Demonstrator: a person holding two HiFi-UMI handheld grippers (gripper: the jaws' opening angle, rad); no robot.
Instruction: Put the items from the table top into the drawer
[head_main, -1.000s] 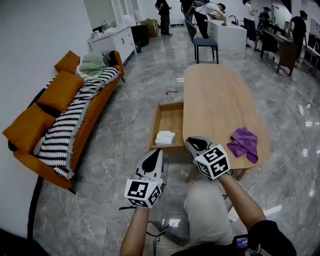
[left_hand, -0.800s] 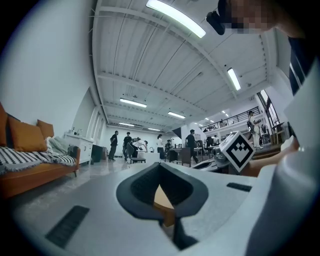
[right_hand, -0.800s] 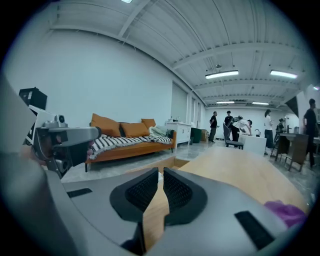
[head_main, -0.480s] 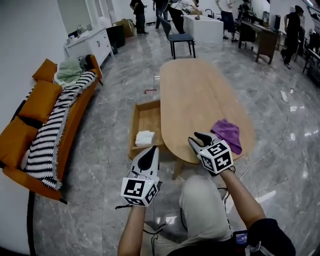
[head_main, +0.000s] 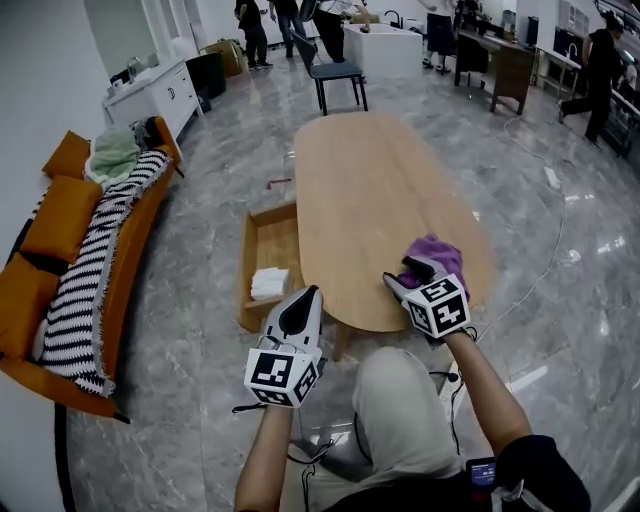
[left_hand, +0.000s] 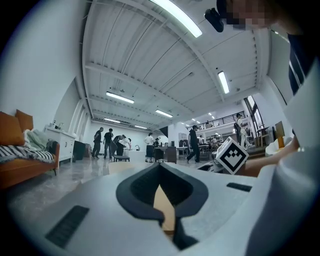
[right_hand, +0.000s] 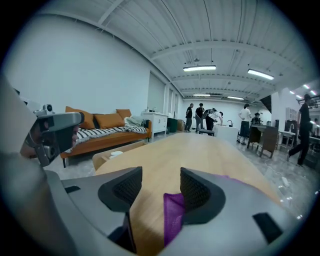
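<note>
Now the crumpled purple cloth (head_main: 438, 252) lies at the near end of the oval wooden table (head_main: 370, 190), partly between the right gripper's (head_main: 408, 273) jaws, which have just been opening and stand released. The left gripper (head_main: 310, 293) hovers clenched and empty near the open wooden drawer (head_main: 262, 235), which holds a folded white cloth (head_main: 268, 283).

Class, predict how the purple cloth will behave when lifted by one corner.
The purple cloth lies crumpled in soft folds, so it will probably droop limply. It looks thin, likely light. On the smooth wooden table it may slide when pushed.
</note>
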